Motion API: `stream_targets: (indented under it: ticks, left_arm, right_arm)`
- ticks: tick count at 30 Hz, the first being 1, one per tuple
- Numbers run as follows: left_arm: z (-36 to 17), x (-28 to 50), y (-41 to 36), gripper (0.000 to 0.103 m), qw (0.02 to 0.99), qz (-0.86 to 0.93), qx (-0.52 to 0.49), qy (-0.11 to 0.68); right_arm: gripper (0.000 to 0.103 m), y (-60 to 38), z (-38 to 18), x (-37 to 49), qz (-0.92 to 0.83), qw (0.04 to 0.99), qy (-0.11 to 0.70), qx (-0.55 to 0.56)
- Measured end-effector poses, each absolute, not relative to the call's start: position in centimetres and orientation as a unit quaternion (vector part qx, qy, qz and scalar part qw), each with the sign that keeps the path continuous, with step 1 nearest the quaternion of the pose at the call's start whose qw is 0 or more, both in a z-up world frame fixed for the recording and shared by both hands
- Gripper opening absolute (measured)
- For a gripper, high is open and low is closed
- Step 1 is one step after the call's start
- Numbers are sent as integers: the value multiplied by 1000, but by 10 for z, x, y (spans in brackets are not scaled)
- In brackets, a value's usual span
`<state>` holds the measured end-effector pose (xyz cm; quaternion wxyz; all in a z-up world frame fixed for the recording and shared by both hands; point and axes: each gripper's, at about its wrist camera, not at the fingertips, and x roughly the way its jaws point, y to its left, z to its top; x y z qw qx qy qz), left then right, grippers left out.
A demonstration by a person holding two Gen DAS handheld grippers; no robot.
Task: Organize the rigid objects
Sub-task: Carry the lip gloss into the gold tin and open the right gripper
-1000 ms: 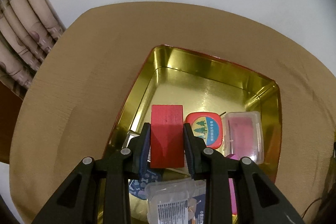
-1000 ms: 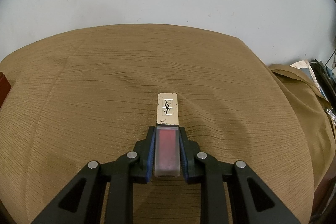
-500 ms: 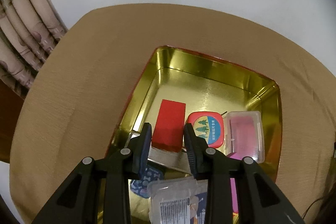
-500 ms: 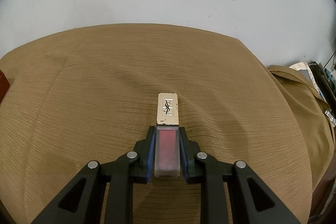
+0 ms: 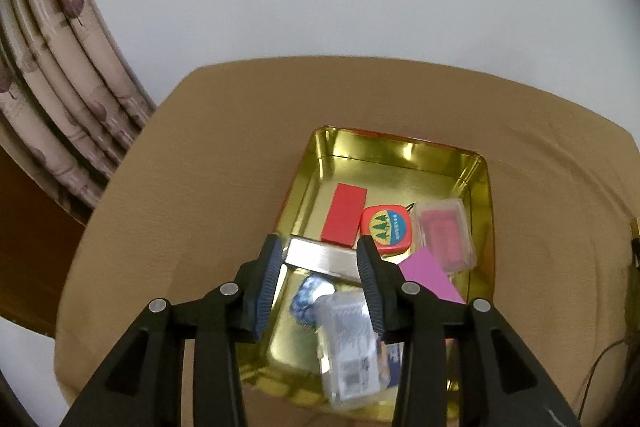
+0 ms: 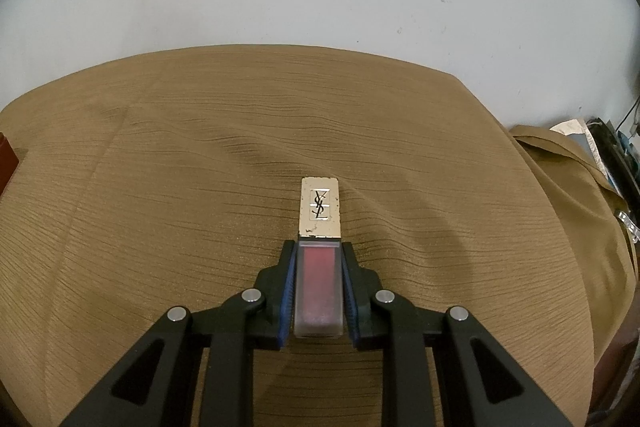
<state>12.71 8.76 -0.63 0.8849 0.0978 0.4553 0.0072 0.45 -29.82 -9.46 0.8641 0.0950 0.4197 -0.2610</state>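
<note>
In the left wrist view a gold tin tray (image 5: 482,187) sits on the brown cloth. A red block (image 5: 343,215) lies flat in it, beside a red tape measure (image 5: 386,229), a clear case with pink inside (image 5: 444,233), a purple card (image 5: 430,277), a silver bar (image 5: 322,259) and a clear packet (image 5: 352,355). My left gripper (image 5: 320,253) is open and empty, raised above the tray's near half. In the right wrist view my right gripper (image 6: 319,251) is shut on a lip gloss tube (image 6: 319,247) with a gold cap, low over the cloth.
The table is covered with brown ribbed cloth (image 6: 160,187). A curtain (image 5: 52,99) hangs at the left in the left wrist view. The tray's red outer edge (image 6: 7,163) shows at the far left of the right wrist view. Clutter and cables (image 6: 608,155) lie past the table's right edge.
My left gripper opened and let go of the red block, which now lies in the tray. The left gripper then rose and drew back. The right gripper has not moved.
</note>
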Motion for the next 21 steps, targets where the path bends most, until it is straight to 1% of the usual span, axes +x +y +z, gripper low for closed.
stream_targets:
  ticks: [6, 10, 15, 17, 19, 21]
  left_arm:
    - [4, 101, 97, 40, 890, 31, 136, 435]
    - [7, 80, 108, 51, 897, 48, 130, 420]
    - [7, 60, 121, 52, 901, 78, 122, 409]
    - [8, 55, 127, 56, 904, 85, 103, 406]
    - [8, 50, 131, 68, 909, 86, 90, 399]
    - [6, 50, 132, 72, 911, 92, 88, 392]
  right_arm:
    - [22, -298, -95, 4, -262, 864, 420, 95]
    - [22, -299, -96, 3, -259, 865, 418, 100]
    - [21, -303, -95, -1, -259, 865, 416, 105]
    - [21, -302, -95, 0, -260, 864, 420, 98]
    - [20, -300, -94, 2, -261, 862, 424, 94]
    - [20, -295, -92, 3, -255, 863, 426, 99]
